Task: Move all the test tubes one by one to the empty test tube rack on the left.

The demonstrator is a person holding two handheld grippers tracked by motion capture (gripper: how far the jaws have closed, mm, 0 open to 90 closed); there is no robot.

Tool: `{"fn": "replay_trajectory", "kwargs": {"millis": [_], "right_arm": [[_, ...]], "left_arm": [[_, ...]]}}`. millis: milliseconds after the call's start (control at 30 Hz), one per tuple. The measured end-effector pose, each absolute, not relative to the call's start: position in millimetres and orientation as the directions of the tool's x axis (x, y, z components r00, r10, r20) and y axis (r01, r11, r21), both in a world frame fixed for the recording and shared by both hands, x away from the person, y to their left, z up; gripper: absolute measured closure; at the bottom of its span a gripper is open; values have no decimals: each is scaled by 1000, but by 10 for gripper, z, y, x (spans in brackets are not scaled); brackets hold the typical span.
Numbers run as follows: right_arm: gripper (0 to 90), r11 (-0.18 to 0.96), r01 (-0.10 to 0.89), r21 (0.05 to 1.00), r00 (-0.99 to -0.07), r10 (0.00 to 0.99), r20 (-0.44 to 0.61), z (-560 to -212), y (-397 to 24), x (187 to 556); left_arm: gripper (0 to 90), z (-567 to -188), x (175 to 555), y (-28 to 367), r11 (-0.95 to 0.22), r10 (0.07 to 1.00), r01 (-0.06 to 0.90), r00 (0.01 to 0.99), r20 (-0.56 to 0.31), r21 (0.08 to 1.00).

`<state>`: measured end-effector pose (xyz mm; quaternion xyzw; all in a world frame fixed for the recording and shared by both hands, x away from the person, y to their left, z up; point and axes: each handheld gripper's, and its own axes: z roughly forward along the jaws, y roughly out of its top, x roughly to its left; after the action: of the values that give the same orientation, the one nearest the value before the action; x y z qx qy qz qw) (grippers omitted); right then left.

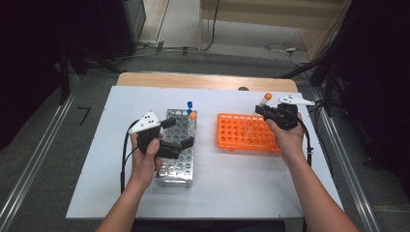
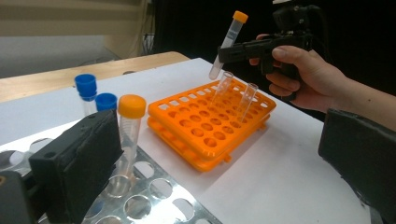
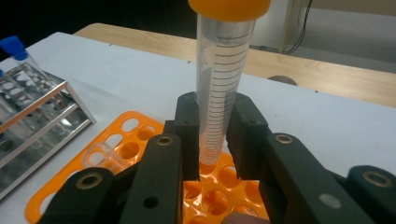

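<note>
The right hand-held gripper (image 3: 212, 135) pinches an orange-capped tube (image 3: 222, 84) upright above the orange rack (image 1: 244, 133), seemingly to seat it in a hole, while the left hand-held gripper (image 1: 178, 136) waits spread over the metal rack (image 1: 176, 164).

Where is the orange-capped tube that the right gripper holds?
The orange-capped tube is clamped in the right gripper, above the far right corner of the orange rack.

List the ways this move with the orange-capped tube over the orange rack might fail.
1. The right tongs pinch the orange-capped tube low on its body, with most of it above the grip, so it may tip or slip.
2. Two uncapped tubes already lean in the orange rack just below it; lowering it could knock them.
</note>
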<state>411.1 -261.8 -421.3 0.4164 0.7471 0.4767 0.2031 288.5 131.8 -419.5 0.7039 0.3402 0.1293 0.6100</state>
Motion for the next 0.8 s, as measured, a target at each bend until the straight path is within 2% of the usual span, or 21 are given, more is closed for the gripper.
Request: {"fn": "replay_trajectory", "kwargs": {"millis": [333, 567, 800], "right_arm": [[724, 219, 415, 883, -585, 807, 75, -4189, -2848, 3798], [725, 208, 419, 884, -605, 790, 101, -4230, -2977, 3564], [726, 264, 397, 879, -714, 691, 115, -4182, -2948, 3356]], "left_arm": [[0, -4160, 2912, 1177, -38, 597, 307, 770, -225, 951], [0, -4141, 2920, 1107, -50, 587, 299, 781, -215, 953], [4, -4118, 2880, 1054, -67, 566, 298, 797, -210, 952]]}}
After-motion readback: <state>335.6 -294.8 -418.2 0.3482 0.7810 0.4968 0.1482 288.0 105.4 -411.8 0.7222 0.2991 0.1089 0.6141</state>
